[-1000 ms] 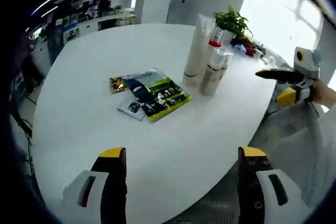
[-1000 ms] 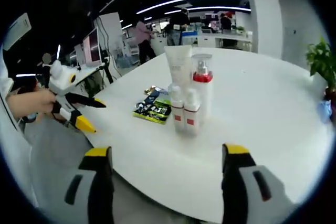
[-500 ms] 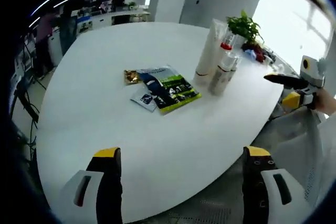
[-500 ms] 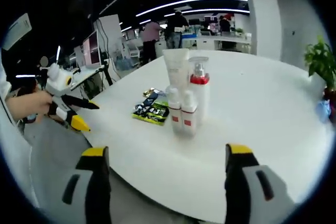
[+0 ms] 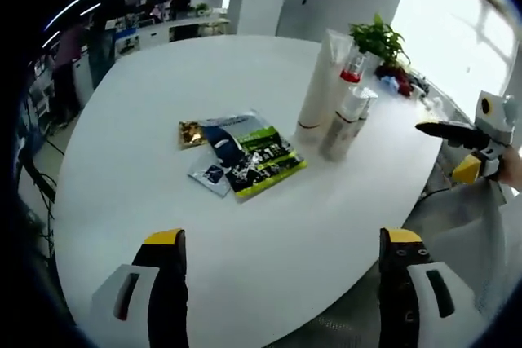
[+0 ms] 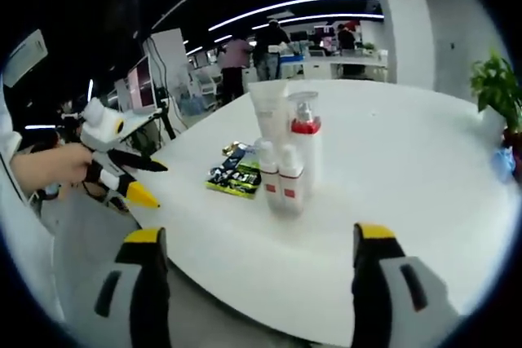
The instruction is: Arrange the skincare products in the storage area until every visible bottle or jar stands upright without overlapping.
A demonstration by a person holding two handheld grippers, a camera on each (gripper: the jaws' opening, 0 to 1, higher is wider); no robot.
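Both grippers unchanged, left gripper (image 5: 281, 283) and right gripper (image 6: 257, 270) jaws spread, empty, off the table edge (image 5: 122, 160), bottles (image 6: 285, 160) clustered upright near sachets (image 5: 245, 152) (labels unreadable).

White table (image 5: 122, 169). White tube (image 5: 316, 81); white pump bottle (image 6: 304, 152) with red collar; two small white bottles (image 6: 280, 181) with red bands. Green-and-black sachet (image 5: 254, 152). Green plant (image 5: 377, 38). Yellow-tipped black jaws.
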